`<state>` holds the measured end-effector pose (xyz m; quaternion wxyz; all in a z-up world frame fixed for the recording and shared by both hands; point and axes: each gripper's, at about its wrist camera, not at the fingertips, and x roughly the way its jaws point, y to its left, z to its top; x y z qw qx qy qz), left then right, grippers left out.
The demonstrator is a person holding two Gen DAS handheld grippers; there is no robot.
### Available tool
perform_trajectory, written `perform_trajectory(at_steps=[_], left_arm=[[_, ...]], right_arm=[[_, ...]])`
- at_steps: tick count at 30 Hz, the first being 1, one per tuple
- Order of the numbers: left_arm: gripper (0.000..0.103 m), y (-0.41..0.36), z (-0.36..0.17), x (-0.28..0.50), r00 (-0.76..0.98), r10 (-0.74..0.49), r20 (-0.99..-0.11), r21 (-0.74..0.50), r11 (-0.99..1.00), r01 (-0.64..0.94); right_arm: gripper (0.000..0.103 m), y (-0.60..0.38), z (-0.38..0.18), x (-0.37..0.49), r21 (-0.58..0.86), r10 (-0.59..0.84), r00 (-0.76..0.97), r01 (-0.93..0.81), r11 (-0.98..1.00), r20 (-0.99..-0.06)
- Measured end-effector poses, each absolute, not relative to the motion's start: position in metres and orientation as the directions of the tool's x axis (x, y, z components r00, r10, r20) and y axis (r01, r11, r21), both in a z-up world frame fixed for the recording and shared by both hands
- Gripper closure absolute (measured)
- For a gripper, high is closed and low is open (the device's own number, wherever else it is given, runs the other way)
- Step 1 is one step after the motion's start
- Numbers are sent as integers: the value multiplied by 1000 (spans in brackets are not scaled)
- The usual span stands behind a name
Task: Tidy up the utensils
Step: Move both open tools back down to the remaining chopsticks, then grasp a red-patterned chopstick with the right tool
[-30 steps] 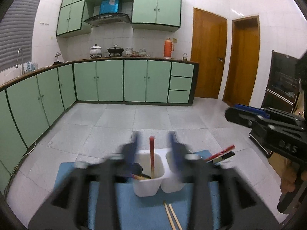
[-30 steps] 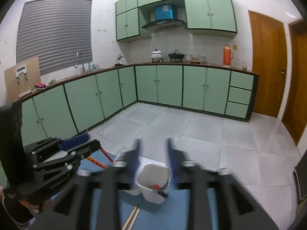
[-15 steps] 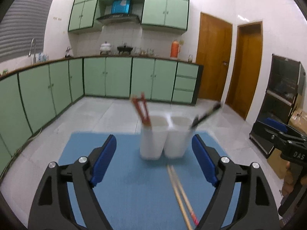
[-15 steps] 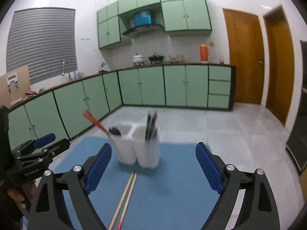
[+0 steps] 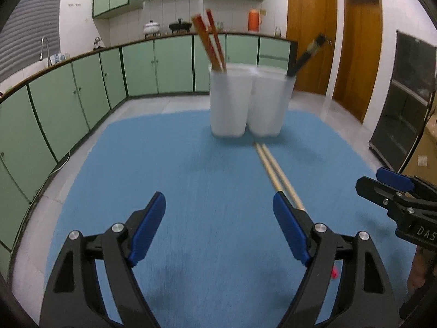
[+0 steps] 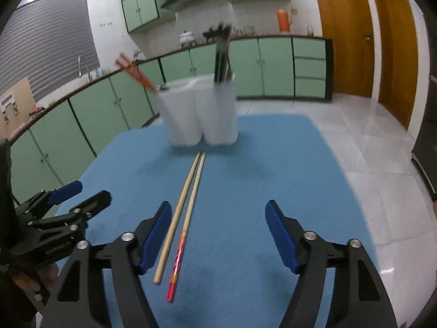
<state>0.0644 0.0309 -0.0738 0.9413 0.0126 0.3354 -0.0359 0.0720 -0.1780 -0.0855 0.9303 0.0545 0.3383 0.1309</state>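
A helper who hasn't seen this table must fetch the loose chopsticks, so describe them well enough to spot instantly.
On the blue mat, look just in front of the white twin-cup holder. The pale wooden chopsticks lie flat, side by side, one with a red patterned end. Unlike the red chopsticks and black utensils, they are not standing in a cup.

Left tongs (image 5: 219, 207) jaws wide, right tongs (image 6: 218, 214) just narrowing, both empty
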Motion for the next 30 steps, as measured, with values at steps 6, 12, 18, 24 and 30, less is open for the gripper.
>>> perform_trajectory(at_steps=[6, 12, 18, 24, 30], left_arm=[[24, 38, -88, 59, 742, -43, -669, 9, 998, 66], [23, 39, -94, 59, 730, -48, -682, -2, 998, 64], [22, 39, -96, 59, 726, -55, -686, -16, 998, 61], [22, 37, -97, 62, 722, -61, -689, -26, 998, 59], [22, 31, -96, 62, 721, -70, -689, -28, 997, 70]], right_arm=[[61, -156, -107, 77, 197, 304, 667, -234, 952, -680], [76, -141, -120, 85, 195, 317, 620, -258, 946, -718], [82, -132, -126, 94, 199, 321, 591, -264, 944, -740], [92, -128, -127, 101, 194, 312, 582, -258, 947, -751], [97, -138, -126, 95, 197, 298, 589, -231, 953, -751]])
